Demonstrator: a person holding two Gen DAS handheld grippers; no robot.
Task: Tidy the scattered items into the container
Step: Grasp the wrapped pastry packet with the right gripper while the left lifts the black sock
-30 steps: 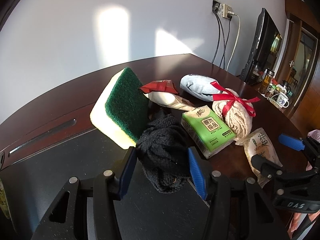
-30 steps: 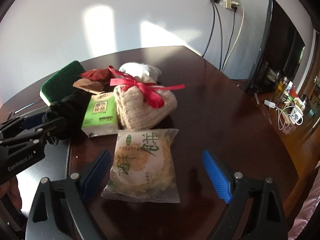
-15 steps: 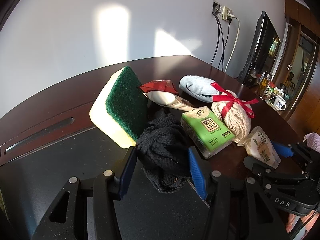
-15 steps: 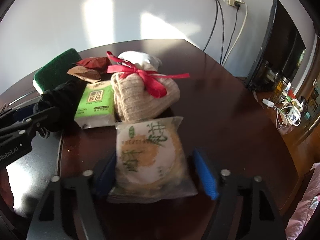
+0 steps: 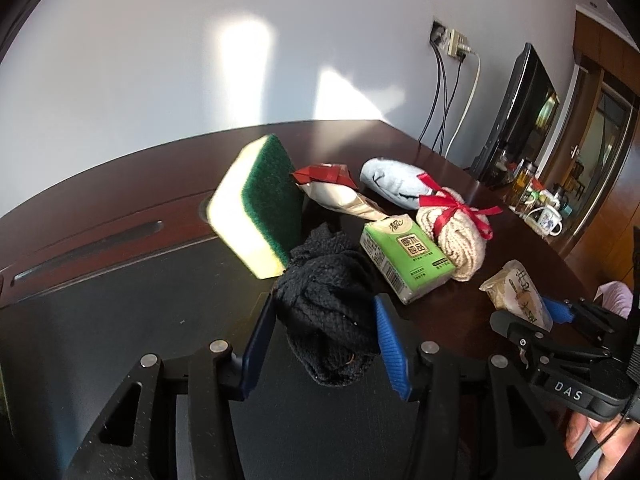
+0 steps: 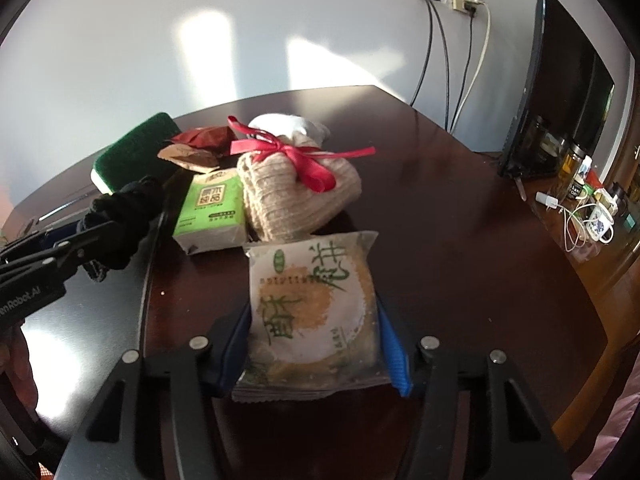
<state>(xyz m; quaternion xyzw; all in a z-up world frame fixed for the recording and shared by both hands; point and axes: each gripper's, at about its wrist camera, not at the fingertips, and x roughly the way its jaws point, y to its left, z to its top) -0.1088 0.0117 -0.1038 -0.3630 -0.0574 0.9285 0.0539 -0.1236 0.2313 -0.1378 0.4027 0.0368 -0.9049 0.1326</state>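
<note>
So on my left gripper (image 5: 326,344) I've got the black knitted cloth (image 5: 328,312) pinched between the two blue pads, bunched up and hanging a bit below them, over the dark flat surface (image 5: 120,300) at the near left of the wooden table (image 6: 460,220). I honestly can't tell from either camera whether that dark surface is the container or just a mat, the fisheye flattens it too much. My right gripper (image 6: 316,344) is clamped on the snack packet (image 6: 314,312), a clear wrapper with green characters and a round yellowish cake inside, pads pressing on both side edges; from the left wrist view the packet (image 5: 516,292) looks tilted up off the tabletop. The rest of the stuff sits in a clump on the table just past both grippers: a yellow-and-green sponge (image 5: 260,204) propped on its edge, a red-topped paper pouch (image 5: 336,192) beside it, a pale blue cloth bundle (image 5: 392,184) behind, a green tissue pack (image 5: 404,256) lying flat, and a beige knitted bag with a red ribbon (image 6: 296,192) touching the tissue pack's side. Off to the right there's a TV (image 6: 560,92) against the wall and a mug (image 6: 600,224) among some bottles and cables.
</note>
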